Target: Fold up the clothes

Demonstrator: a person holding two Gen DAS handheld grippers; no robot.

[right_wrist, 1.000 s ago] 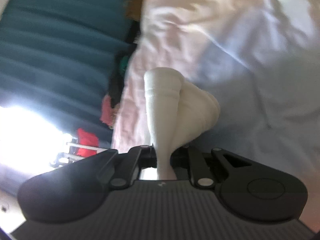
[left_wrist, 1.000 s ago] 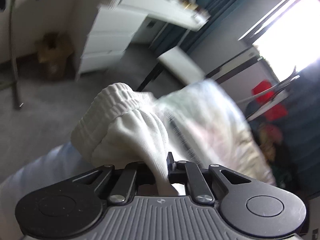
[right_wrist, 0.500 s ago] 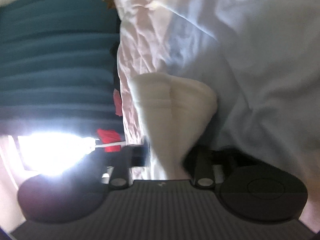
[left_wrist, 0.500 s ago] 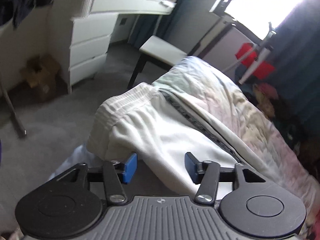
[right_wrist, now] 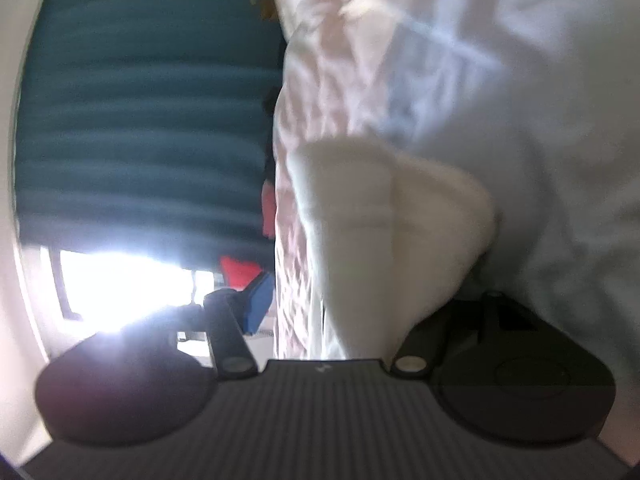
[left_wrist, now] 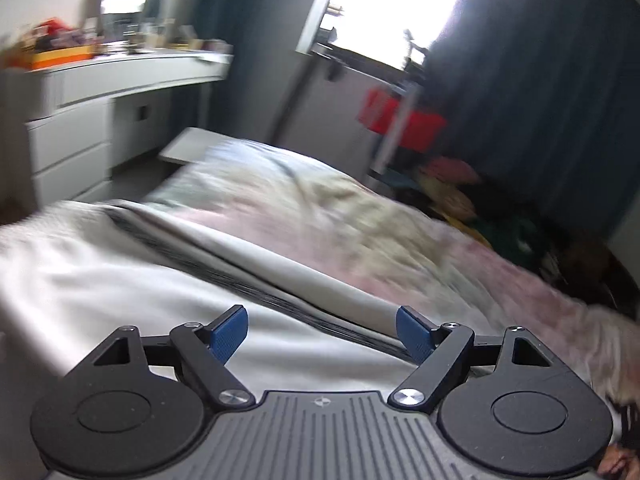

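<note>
A white garment with a black side stripe [left_wrist: 120, 280] lies on the bed in front of my left gripper [left_wrist: 322, 334]. The left gripper is open wide, its blue pads [left_wrist: 228, 332] apart above the cloth and holding nothing. In the right wrist view the garment's white ribbed cuff end [right_wrist: 384, 224] lies between the jaws of my right gripper [right_wrist: 360, 308]. That gripper is open: its left blue pad [right_wrist: 258, 304] stands clear of the cloth and the right finger is hidden behind it. The view is blurred.
A pale pink and blue duvet [left_wrist: 360, 216] covers the bed [right_wrist: 520, 80]. A white desk with drawers [left_wrist: 80, 120] and a stool [left_wrist: 188, 148] stand at the left. Dark teal curtains [right_wrist: 140, 120], a bright window [left_wrist: 380, 8] and red items on a rack [left_wrist: 400, 120] are behind.
Both grippers were shut on the white garment a second ago and have opened and let it go. The left gripper has swung toward the window and the garment now lies flat.
</note>
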